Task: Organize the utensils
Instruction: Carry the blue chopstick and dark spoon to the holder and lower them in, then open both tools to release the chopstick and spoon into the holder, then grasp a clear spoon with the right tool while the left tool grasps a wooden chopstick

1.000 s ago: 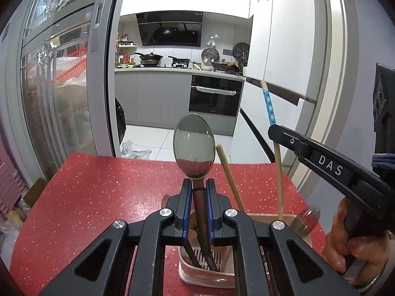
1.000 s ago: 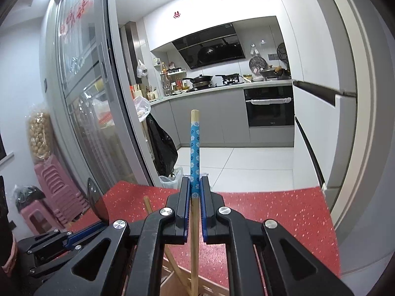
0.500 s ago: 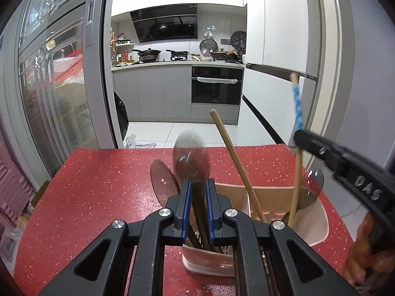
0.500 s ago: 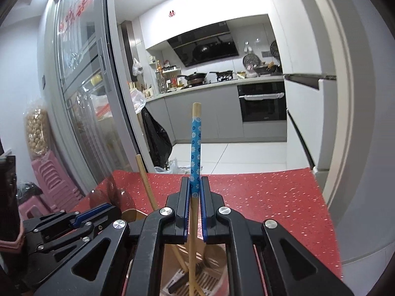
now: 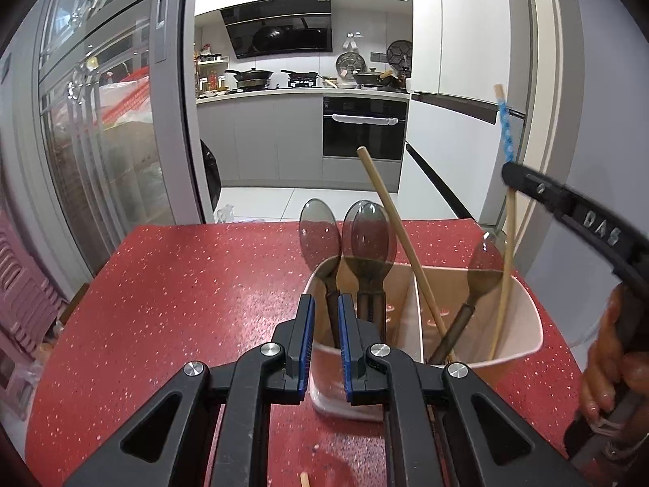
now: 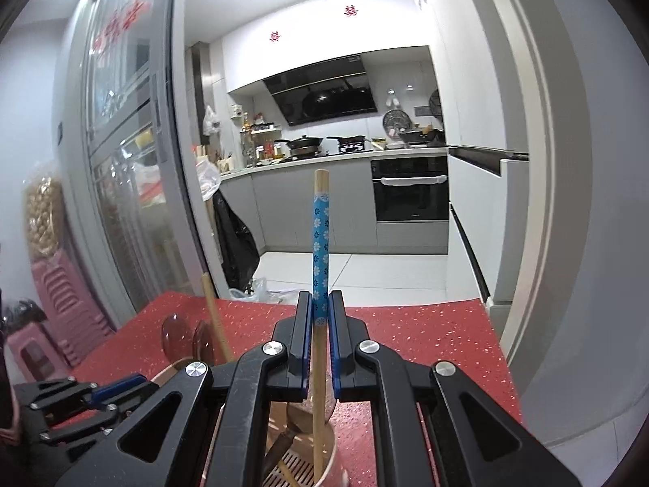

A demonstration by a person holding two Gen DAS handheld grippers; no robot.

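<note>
The chopstick (image 6: 320, 243) is light, stiff, thin wood, a bit slippery. The right hand-held gripper (image 6: 320, 316) is clamped on its blue flowered part, a good place to hold. It stands almost straight up, tip down inside the pink utensil holder (image 5: 523, 349). The left hand-held gripper (image 5: 323, 324) is closed on a dark spoon (image 5: 318, 235) in the holder's other side.
</note>
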